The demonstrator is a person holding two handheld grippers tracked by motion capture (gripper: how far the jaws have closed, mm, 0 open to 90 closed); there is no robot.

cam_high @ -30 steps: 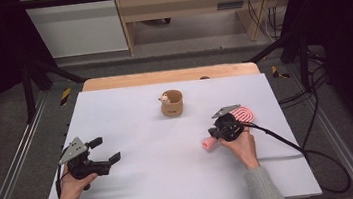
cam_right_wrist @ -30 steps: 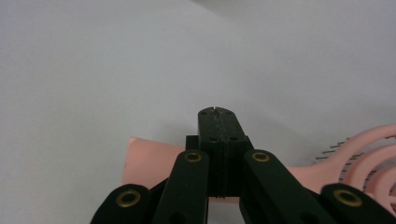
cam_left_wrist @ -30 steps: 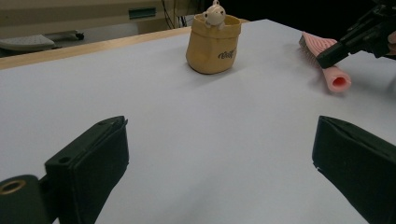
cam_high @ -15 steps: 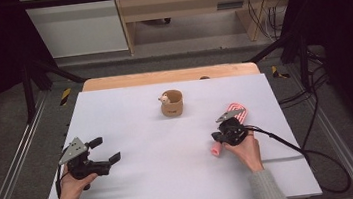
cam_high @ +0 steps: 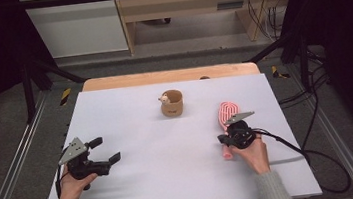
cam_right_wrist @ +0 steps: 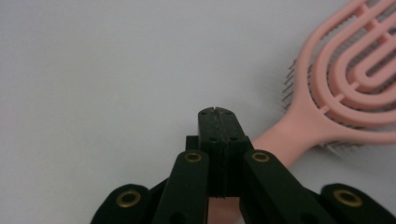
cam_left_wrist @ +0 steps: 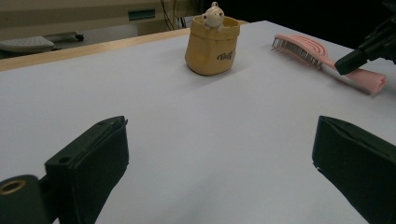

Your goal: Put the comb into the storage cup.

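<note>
Pink hairbrush (cam_right_wrist: 327, 107) lies just beside the right gripper (cam_right_wrist: 218, 112); jaws together, empty.

— Where do your cameras sit, relative to the tan pot (cam_high: 172, 103)?

— Your high view hangs above your side of the white table (cam_high: 139, 184), looking forward and down past the pot. Your left gripper view looks low across the table at the pot (cam_left_wrist: 212, 44), fairly near. Your right gripper view sits close over the pink brush (cam_right_wrist: 345, 88), right of the pot; all three share that brush (cam_high: 227, 115).
</note>
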